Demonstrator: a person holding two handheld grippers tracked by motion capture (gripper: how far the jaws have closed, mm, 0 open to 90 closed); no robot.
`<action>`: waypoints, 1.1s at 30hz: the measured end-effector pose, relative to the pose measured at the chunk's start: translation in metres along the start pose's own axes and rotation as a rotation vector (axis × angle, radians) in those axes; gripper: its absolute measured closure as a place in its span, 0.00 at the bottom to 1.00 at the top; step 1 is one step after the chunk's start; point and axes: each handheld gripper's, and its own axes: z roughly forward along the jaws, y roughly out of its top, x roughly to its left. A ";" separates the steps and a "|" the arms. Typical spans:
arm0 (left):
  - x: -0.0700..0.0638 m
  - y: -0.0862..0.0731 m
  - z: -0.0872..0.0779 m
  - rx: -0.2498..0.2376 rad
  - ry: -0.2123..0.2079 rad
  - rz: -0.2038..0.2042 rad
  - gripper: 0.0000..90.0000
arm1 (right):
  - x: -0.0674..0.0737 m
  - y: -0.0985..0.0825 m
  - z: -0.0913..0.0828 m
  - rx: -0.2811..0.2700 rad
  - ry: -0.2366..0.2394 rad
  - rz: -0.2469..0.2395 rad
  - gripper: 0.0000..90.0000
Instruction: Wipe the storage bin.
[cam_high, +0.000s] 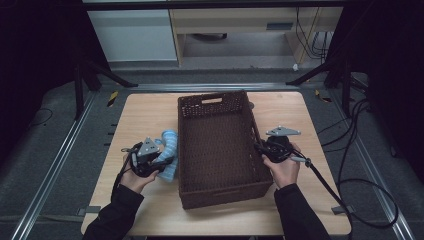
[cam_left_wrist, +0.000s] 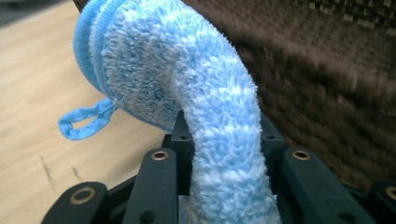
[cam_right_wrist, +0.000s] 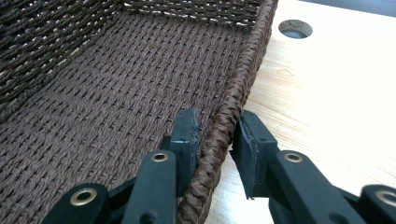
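Note:
A fluffy light-blue sock (cam_high: 170, 145) with a small loop hangs beside the left wall of a dark brown woven basket (cam_high: 215, 150) in the middle of the wooden table. My left gripper (cam_high: 167, 161) is shut on the sock's lower part. In the left gripper view, the sock (cam_left_wrist: 187, 70) rises from between the jaws and bends over, with the basket wall (cam_left_wrist: 327, 84) just behind it. My right gripper (cam_high: 257, 146) straddles the basket's right rim (cam_right_wrist: 243, 74): one jaw stands inside and one outside, pads pressed on the braided edge. Nothing lies inside the basket.
The light wooden table (cam_high: 145, 115) has bare surface left and right of the basket, and a round hole (cam_right_wrist: 295, 28) near its far right. A cable (cam_high: 325, 185) trails from my right gripper off the table's right side. Metal rails flank the table.

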 end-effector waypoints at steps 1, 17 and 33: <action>-0.001 -0.003 0.004 0.016 -0.001 0.000 0.75 | 0.000 0.000 0.000 -0.001 0.000 0.002 0.78; -0.006 -0.006 -0.002 0.002 -0.016 -0.007 0.75 | -0.002 0.001 -0.008 0.007 0.034 -0.036 0.62; -0.023 -0.026 0.001 0.060 -0.045 0.016 0.75 | 0.002 -0.001 -0.003 0.024 -0.024 0.001 0.78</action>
